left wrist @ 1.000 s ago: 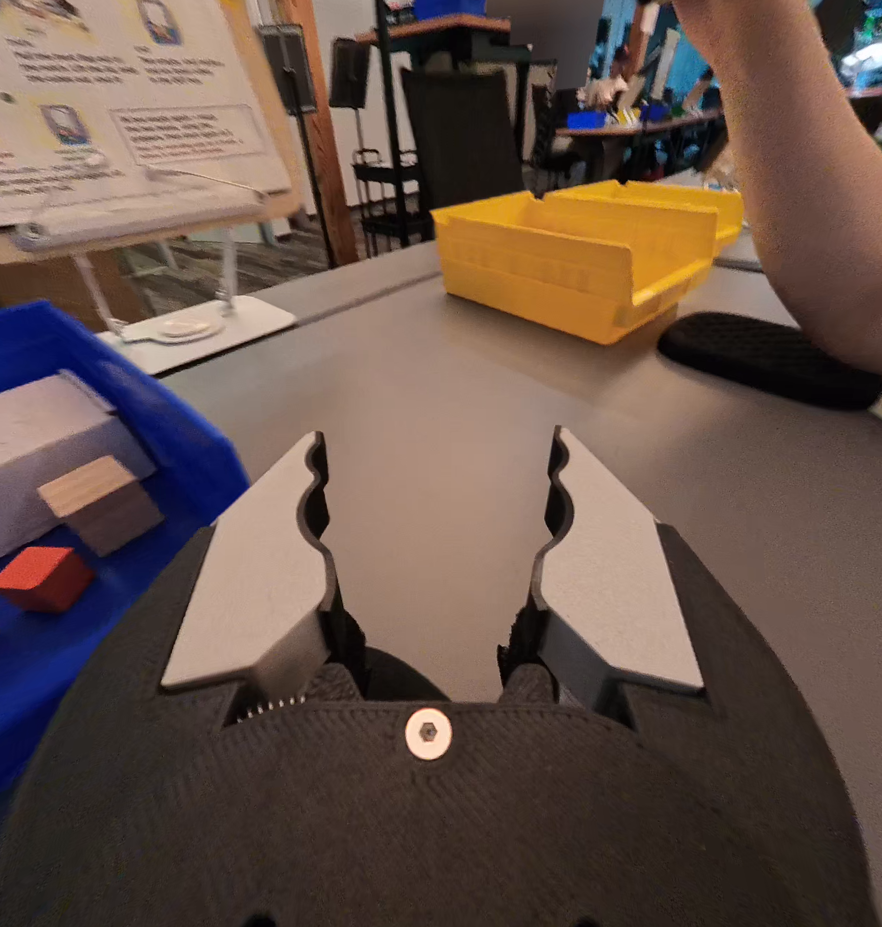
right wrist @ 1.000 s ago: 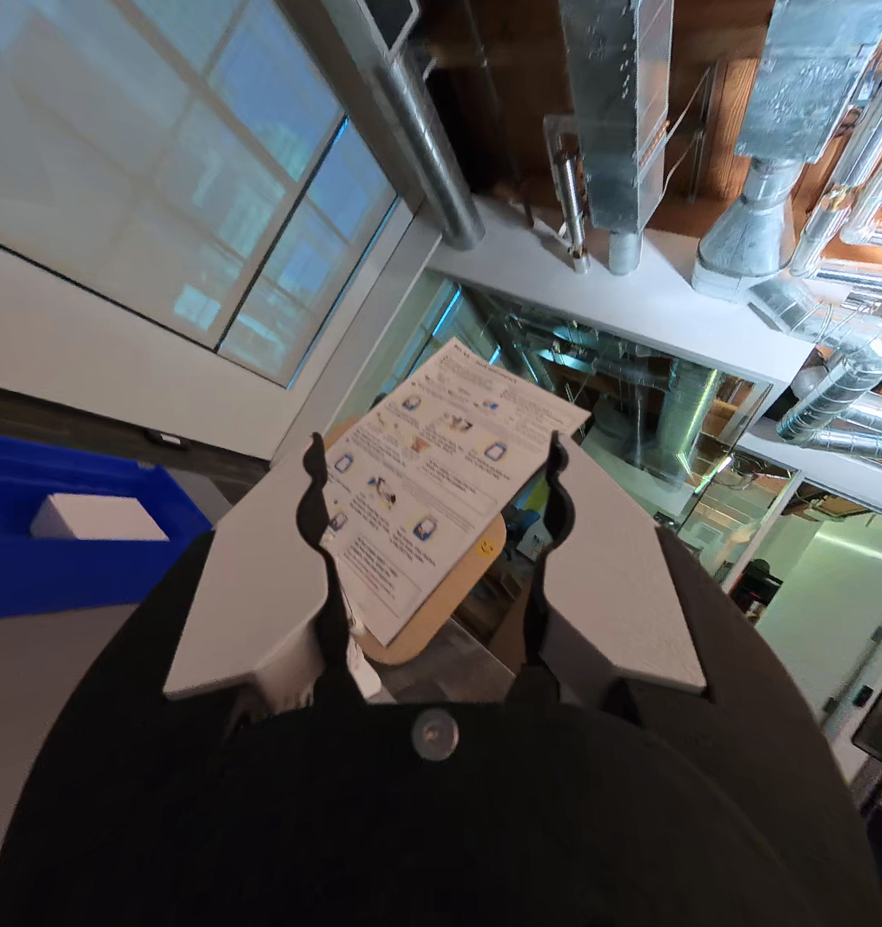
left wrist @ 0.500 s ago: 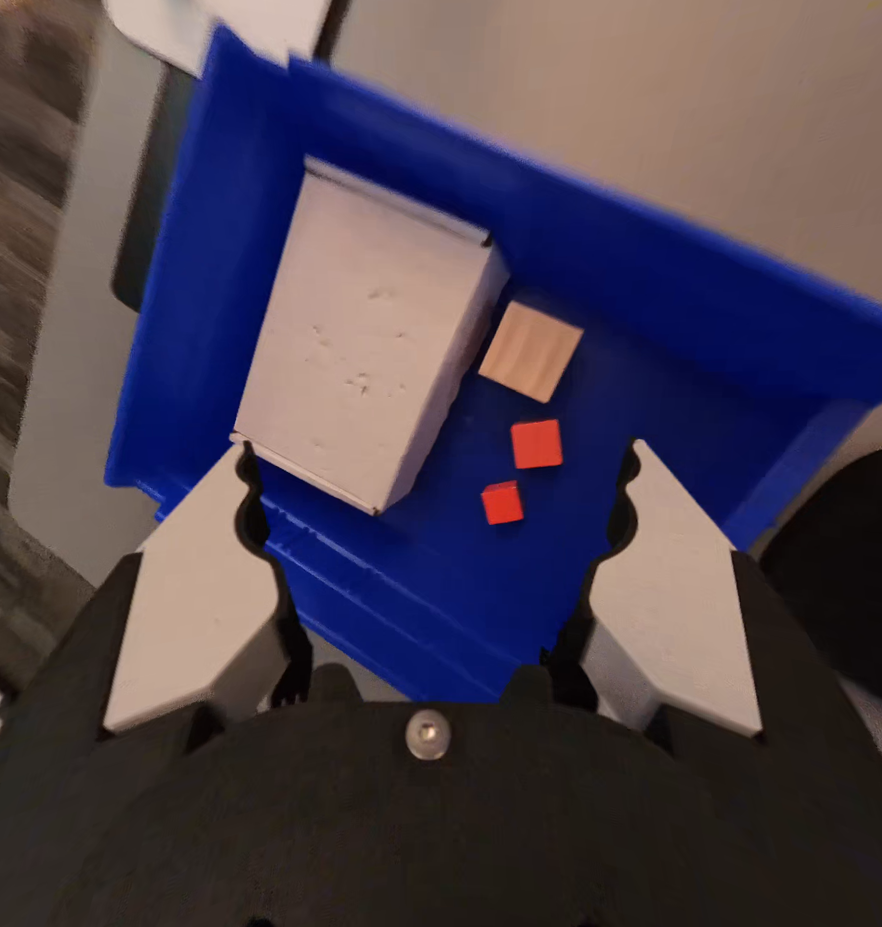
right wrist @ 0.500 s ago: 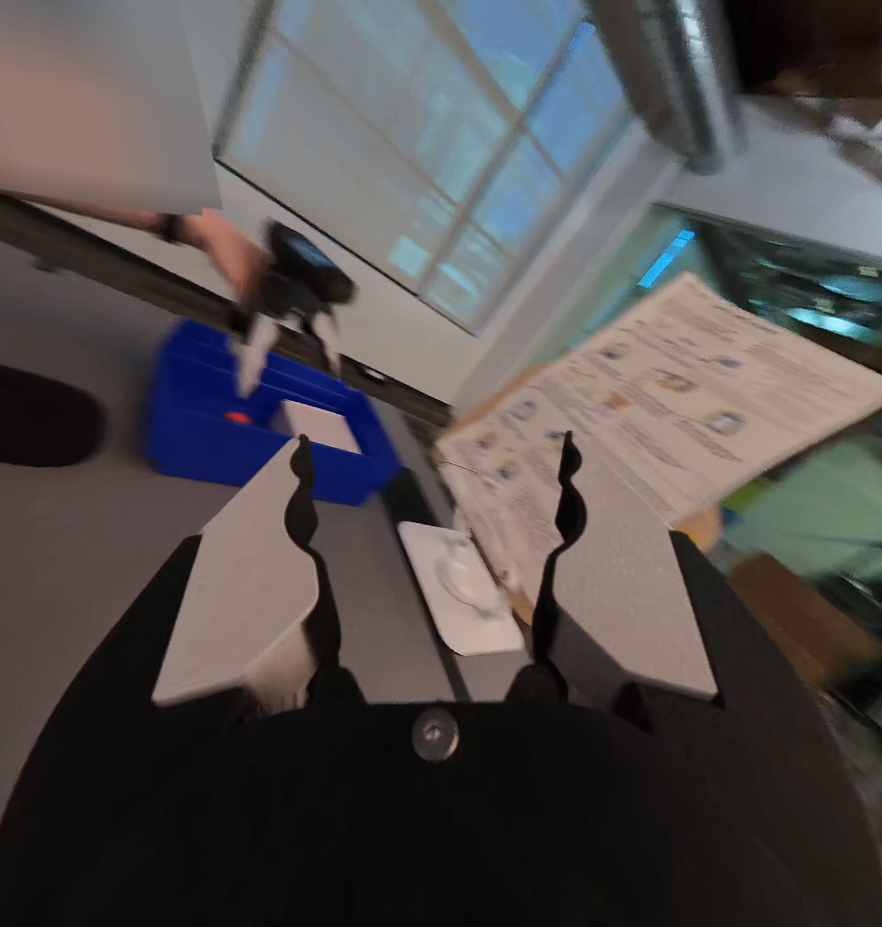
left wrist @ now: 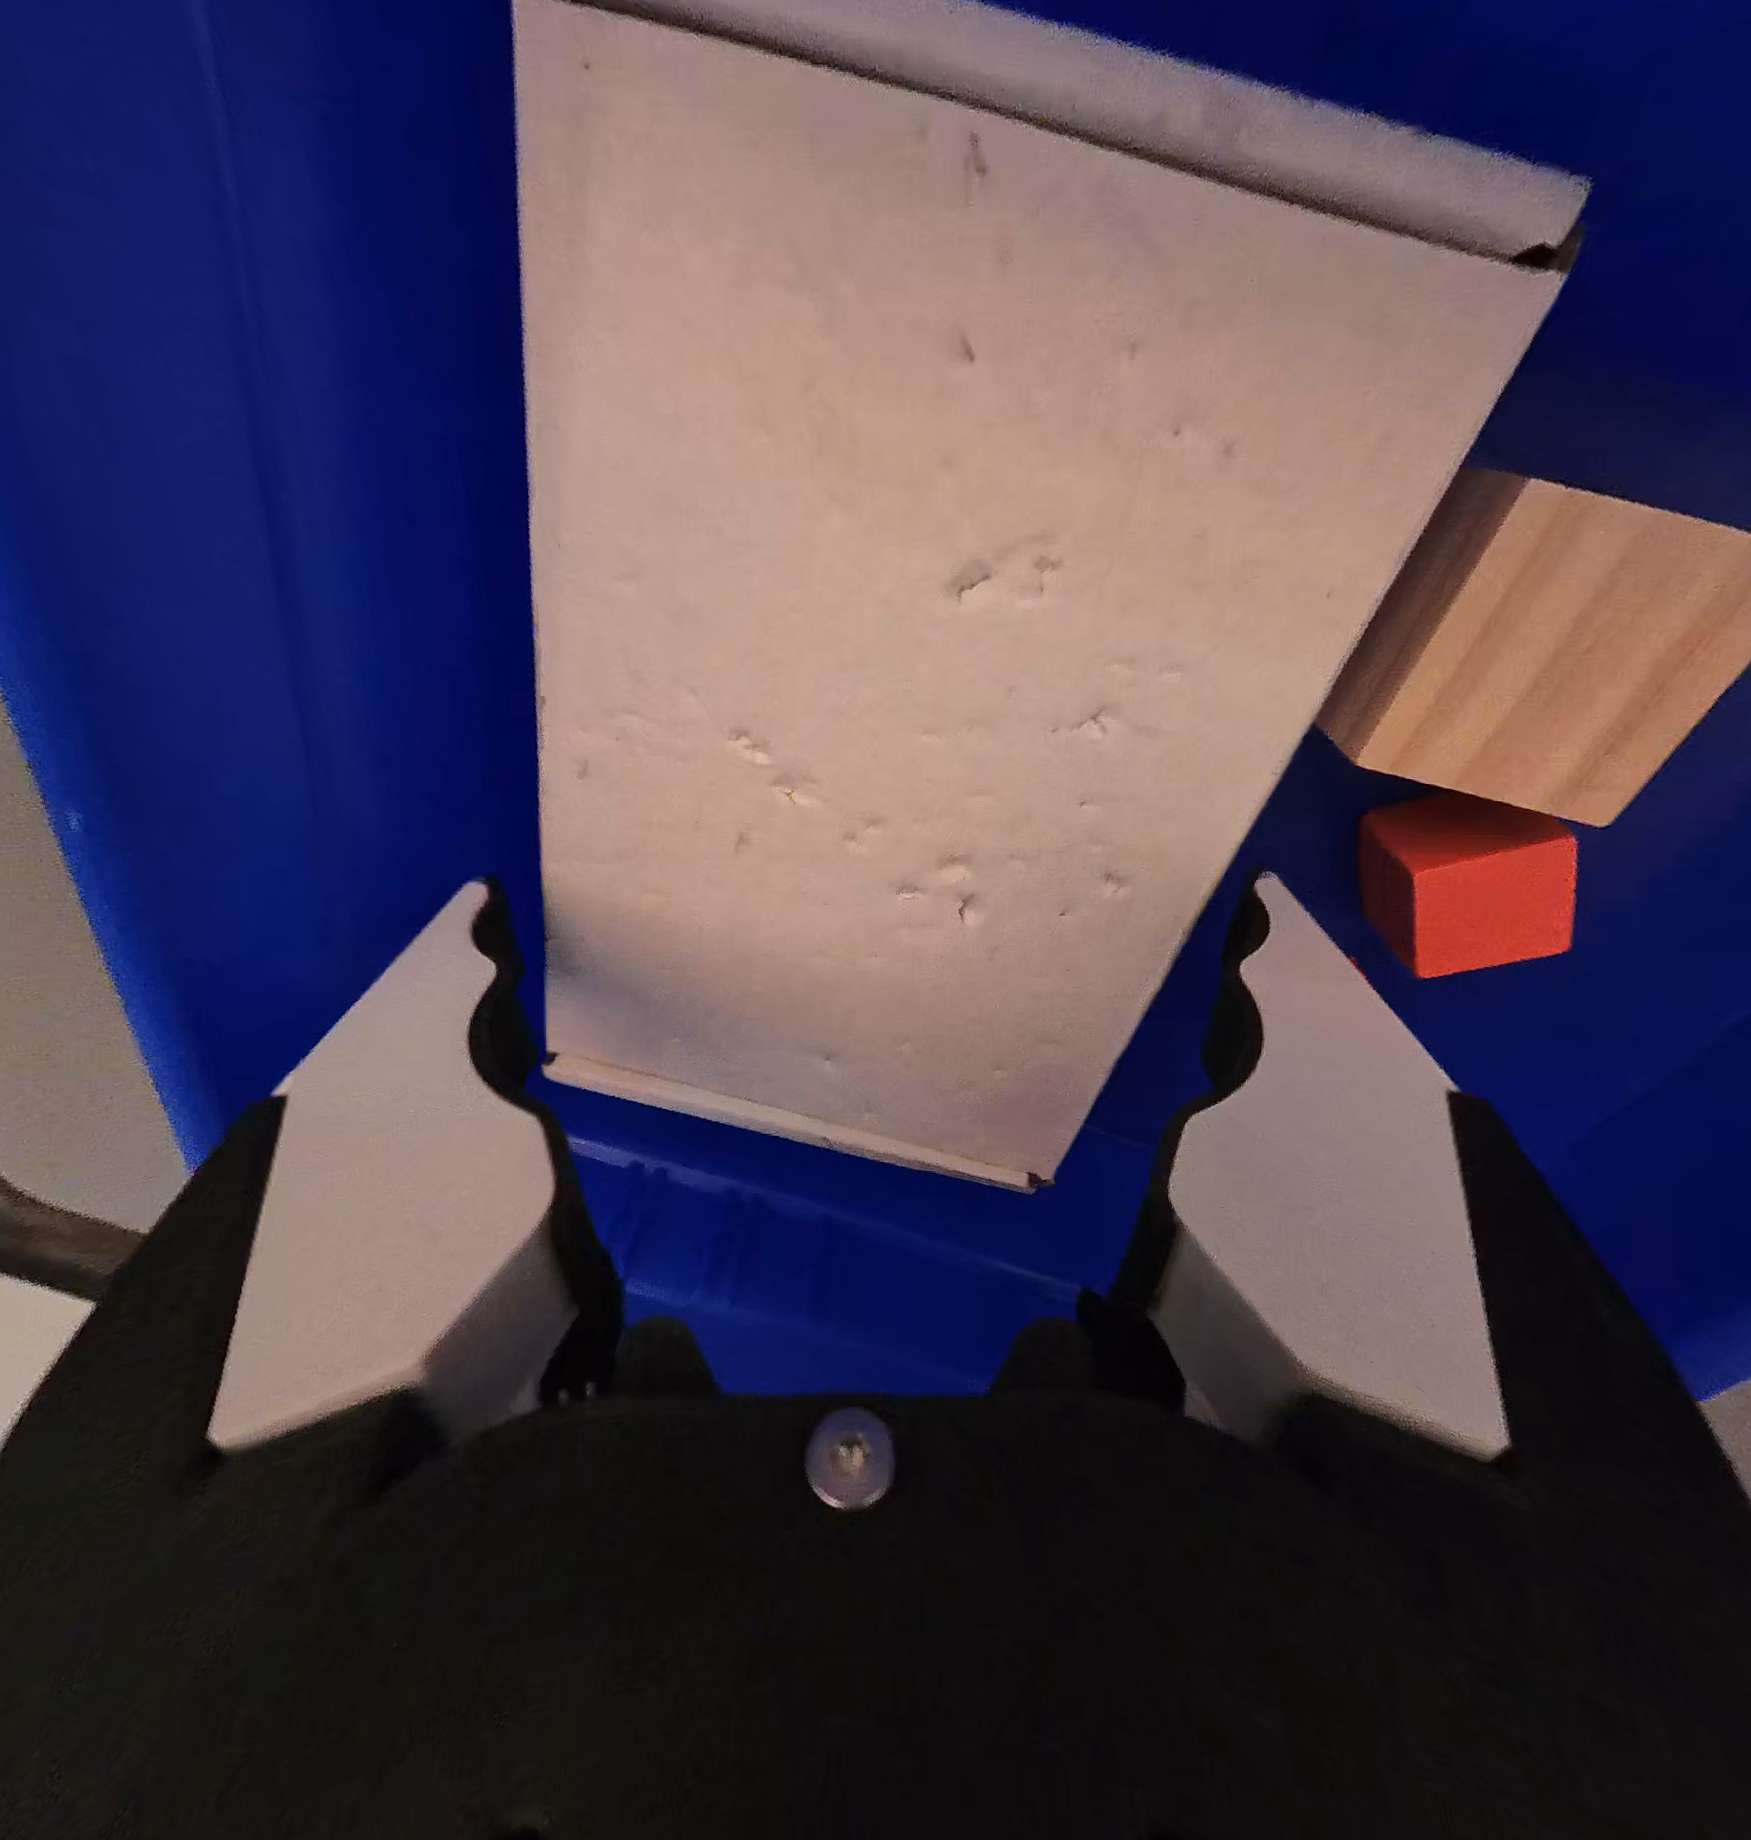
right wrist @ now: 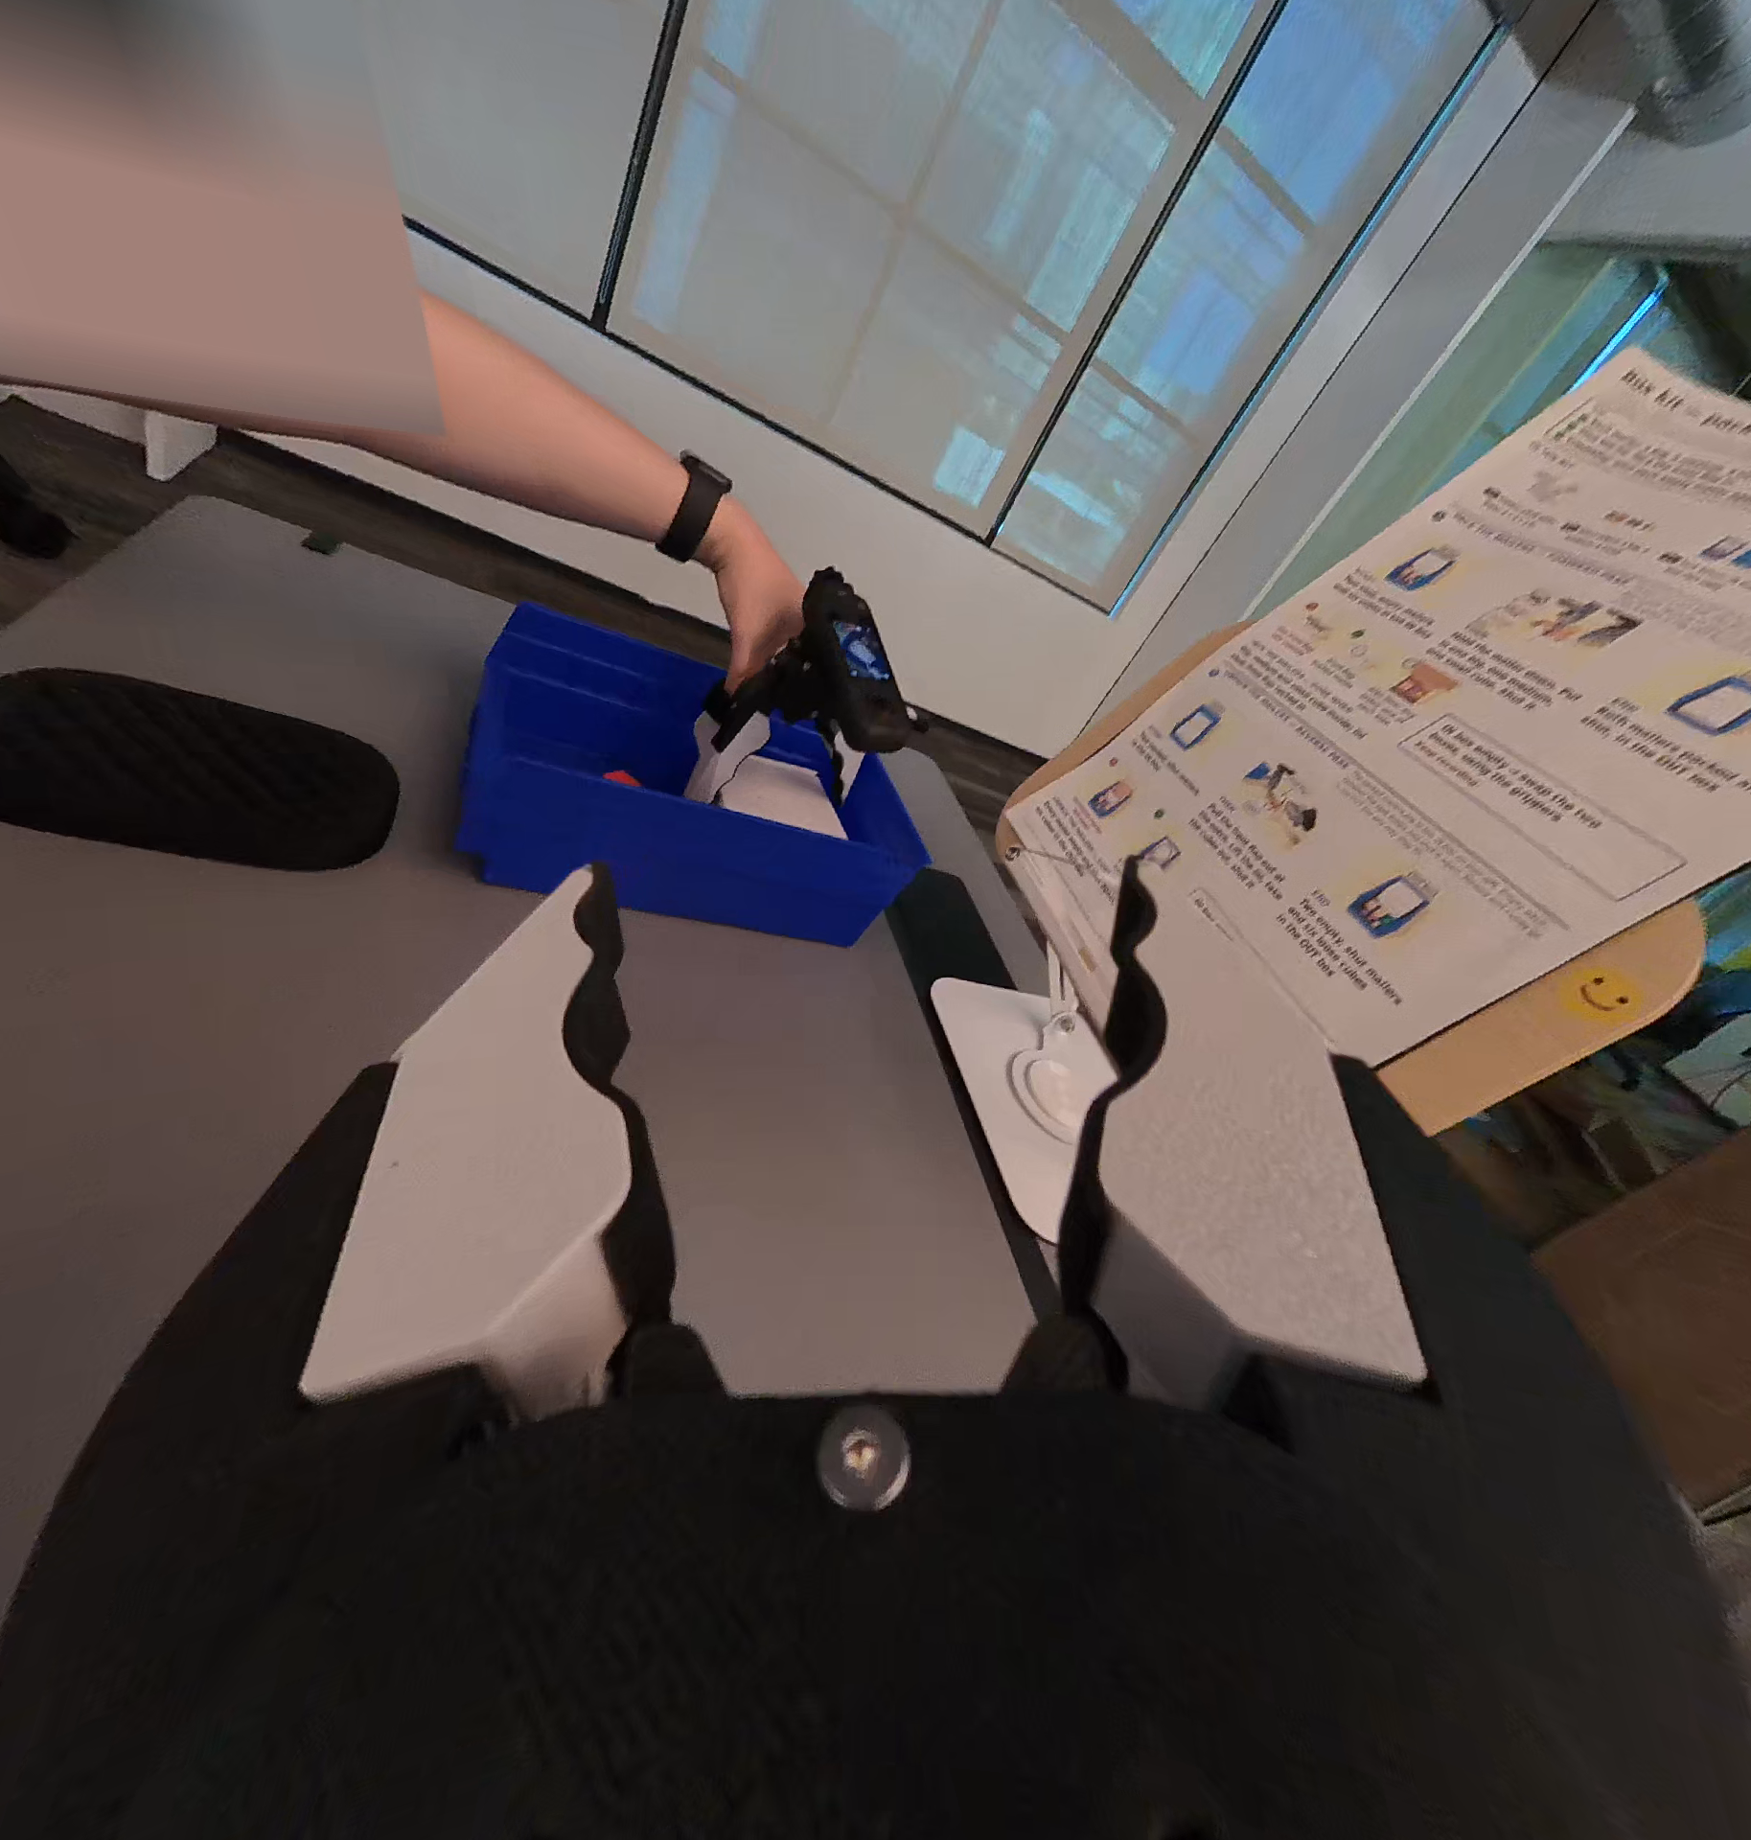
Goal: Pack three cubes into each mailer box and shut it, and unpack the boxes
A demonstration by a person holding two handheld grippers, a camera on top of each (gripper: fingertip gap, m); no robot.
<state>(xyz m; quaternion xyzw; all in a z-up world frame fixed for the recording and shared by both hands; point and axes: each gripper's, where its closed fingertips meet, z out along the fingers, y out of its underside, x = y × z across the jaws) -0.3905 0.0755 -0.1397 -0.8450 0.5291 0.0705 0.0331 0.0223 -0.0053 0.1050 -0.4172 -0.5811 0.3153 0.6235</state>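
Note:
A shut white mailer box (left wrist: 931, 597) lies in the blue bin (left wrist: 254, 498). My left gripper (left wrist: 866, 906) is open and hangs just above the box's near end, its fingers on either side of it, not touching. A wooden cube (left wrist: 1558, 657) and a red cube (left wrist: 1468, 886) lie in the bin to the right of the box. In the right wrist view the left gripper (right wrist: 781, 767) reaches into the blue bin (right wrist: 672, 846) over the white box (right wrist: 781, 802), with a red cube (right wrist: 620, 777) beside it. My right gripper (right wrist: 856, 886) is open and empty above the grey table (right wrist: 801, 1115).
A black wrist pad (right wrist: 164, 767) lies on the table left of the bin. A white stand base (right wrist: 1020, 1085) carries a slanted instruction sheet on a board (right wrist: 1449, 727) at the right. A person's forearm with a black wristband (right wrist: 692, 518) holds the left gripper. There is about 50 cm between the tips of the two grippers. To reach the red cube (left wrist: 1468, 886) in a straight line is about 4 cm for my left fingers, about 45 cm for my right.
My left gripper swung from the open table to above the bin, then came down close over the white box. My right gripper tilted down from the ceiling towards the table and bin.

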